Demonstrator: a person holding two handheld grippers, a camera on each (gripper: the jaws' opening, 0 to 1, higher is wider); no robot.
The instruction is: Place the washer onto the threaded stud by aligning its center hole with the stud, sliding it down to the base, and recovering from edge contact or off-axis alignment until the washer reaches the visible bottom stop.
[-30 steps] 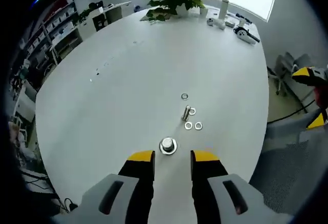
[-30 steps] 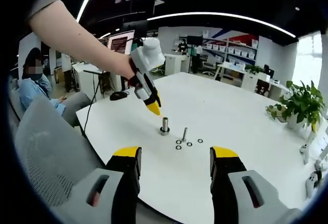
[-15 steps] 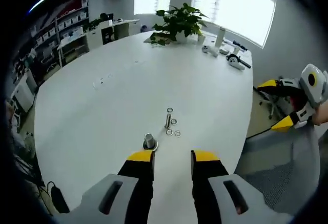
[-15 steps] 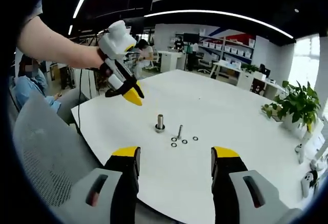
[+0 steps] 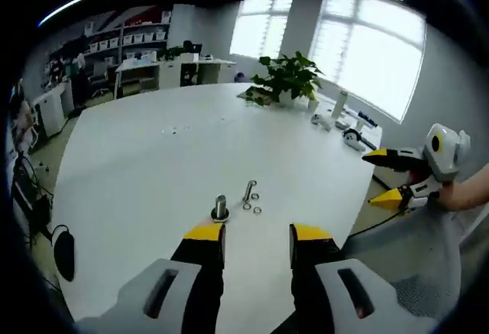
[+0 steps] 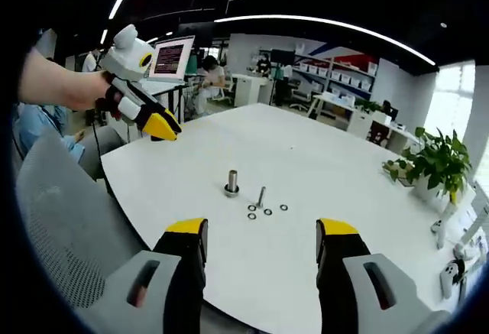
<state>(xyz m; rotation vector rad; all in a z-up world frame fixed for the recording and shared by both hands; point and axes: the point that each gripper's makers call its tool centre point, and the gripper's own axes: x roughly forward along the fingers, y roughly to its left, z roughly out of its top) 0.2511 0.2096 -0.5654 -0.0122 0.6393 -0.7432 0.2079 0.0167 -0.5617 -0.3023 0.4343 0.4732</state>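
Task not started. Both the left claw [image 5: 256, 235] and right claw [image 6: 261, 231] are spread and empty. Three small silver washers [image 6: 266, 211] lie on the white round surface [image 6: 336, 181], at 4 o'clock from the upright metal threaded stud [image 6: 231, 183].

We see a smooth, matt white table [image 6: 336, 189], a shiny metal threaded stud [image 6: 231, 182] beside small bright metal washers [image 6: 267, 212], and grey mesh chair fabric [image 6: 53, 219].
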